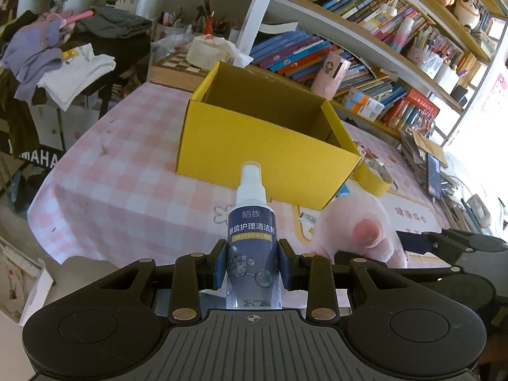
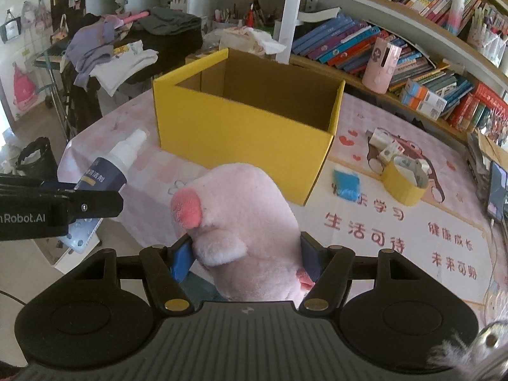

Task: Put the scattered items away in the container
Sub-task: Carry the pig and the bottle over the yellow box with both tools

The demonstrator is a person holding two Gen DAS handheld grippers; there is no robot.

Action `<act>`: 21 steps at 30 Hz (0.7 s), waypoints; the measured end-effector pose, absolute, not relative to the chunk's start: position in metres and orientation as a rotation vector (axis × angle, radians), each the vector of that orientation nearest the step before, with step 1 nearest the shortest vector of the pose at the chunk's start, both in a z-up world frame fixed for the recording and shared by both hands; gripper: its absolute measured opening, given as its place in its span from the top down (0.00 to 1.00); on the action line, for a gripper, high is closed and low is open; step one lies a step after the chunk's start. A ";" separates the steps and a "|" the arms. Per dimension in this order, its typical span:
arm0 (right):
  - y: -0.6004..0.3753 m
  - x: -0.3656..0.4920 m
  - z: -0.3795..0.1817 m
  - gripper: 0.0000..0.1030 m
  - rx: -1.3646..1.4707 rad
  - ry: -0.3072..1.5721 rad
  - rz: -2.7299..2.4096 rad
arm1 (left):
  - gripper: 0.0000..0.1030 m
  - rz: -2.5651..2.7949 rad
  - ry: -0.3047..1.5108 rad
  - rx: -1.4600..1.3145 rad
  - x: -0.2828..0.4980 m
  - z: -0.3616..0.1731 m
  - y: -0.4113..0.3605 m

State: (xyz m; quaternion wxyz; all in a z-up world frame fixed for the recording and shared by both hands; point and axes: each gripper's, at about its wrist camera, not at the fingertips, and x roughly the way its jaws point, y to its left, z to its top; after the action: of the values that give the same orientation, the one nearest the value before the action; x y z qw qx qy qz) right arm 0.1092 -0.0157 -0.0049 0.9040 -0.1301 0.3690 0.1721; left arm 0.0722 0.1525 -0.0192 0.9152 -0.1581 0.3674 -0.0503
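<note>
Yellow box point(image 1: 266, 146): left wrist view; open-topped carton standing on the pink checked tablecloth point(image 1: 120, 158) toward the far edge; what shows of its inside is bare cardboard, floor hidden.
Spray bottle point(image 1: 252, 222): upright, held above the near edge of the table, short of the box's near wall.
Left gripper point(image 1: 252, 263): blue pads closed against both sides of the bottle's dark label; narrow gap, filled by the bottle.
Plush toy point(image 1: 358, 228): pink, just right of the bottle, also short of the box.
Yellow box point(image 2: 244, 120): right wrist view; visible inner walls bare, nothing seen inside.
Plush toy point(image 2: 241, 222): pink with a darker pink patch, lifted in front of the box's near wall.
Right gripper point(image 2: 246, 254): jaws spread wide and pressed into the plush on both sides; holding it.
Spray bottle point(image 2: 111, 171): at left, tilted in this view, in the other gripper's hold.
Blue packet point(image 2: 346, 184): lying on the tablecloth right of the box.
Small cartons point(image 2: 387, 149): loose, toward the table's right edge.
Yellow band point(image 2: 404, 184): curled cardboard strip beside the cartons, touching some.
Progress: early by judgement; two items in hand, none visibly deposited; packet, cartons and band remain.
</note>
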 end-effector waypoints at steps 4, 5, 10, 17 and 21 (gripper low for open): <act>-0.013 0.113 0.001 0.36 -0.272 0.738 0.363 | 0.70 -0.102 0.743 -0.325 0.075 -0.016 0.156; -0.012 0.114 0.003 0.36 -0.271 0.730 0.365 | 0.70 -0.102 0.737 -0.325 0.076 -0.014 0.157; -0.013 0.122 0.018 0.36 -0.260 0.681 0.371 | 0.70 -0.109 0.702 -0.295 0.081 -0.002 0.156; -0.014 0.143 0.044 0.36 -0.231 0.624 0.402 | 0.70 -0.139 0.650 -0.253 0.103 0.021 0.152; -0.016 0.167 0.058 0.36 -0.196 0.603 0.402 | 0.70 -0.154 0.612 -0.210 0.126 0.038 0.150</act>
State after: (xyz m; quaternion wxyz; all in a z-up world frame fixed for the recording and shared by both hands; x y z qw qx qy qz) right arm 0.1665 -0.0161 0.0582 0.9303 -0.0957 0.2947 0.1964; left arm 0.1259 0.1501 0.0382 0.9452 -0.1029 0.3005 -0.0756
